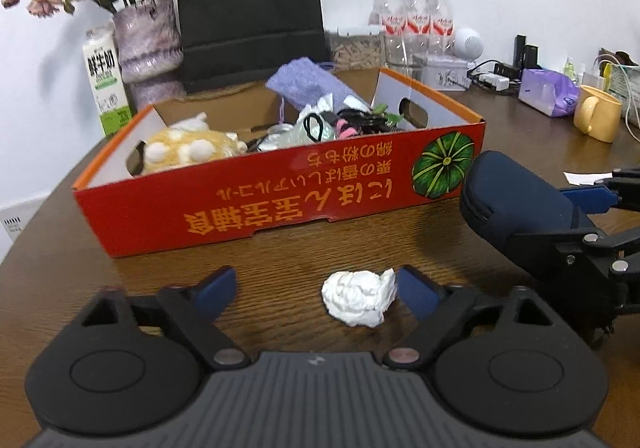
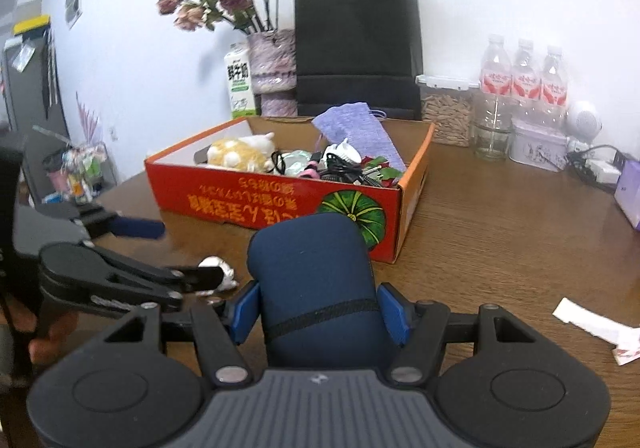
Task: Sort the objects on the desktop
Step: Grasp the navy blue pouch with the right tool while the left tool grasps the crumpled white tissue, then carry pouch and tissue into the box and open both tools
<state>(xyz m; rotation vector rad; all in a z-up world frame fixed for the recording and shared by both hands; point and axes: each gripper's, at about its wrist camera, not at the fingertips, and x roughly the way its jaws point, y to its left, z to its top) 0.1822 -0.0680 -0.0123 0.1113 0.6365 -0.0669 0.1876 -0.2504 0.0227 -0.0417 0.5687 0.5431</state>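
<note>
On a brown wooden desk (image 1: 280,248) stands an open red cardboard box (image 1: 280,188) with a pumpkin picture, already holding a plush toy (image 1: 188,148), a purple knitted pouch (image 1: 308,84), cables and other small things.

The left gripper (image 1: 316,288) hangs just above the desk with its jaws apart. A crumpled white tissue ball (image 1: 358,298) lies between its blue fingers (image 1: 218,286), close against the right one and well clear of the left.

The right gripper (image 2: 318,312) is clamped on a navy zippered case (image 2: 314,280), held in front of the box's near right corner.

To do this step well, I would centre the left jaws on the tissue before closing, press lightly since it will crush, then lift it over the box wall. The case should go in over the near wall, clear of the left gripper.

Hard to make out: whether the right-hand finger touches the tissue, and the box floor beneath the clutter. The wrist views cut off the desk's near edge. Only part of a hand shows, at the right view's left edge.
</note>
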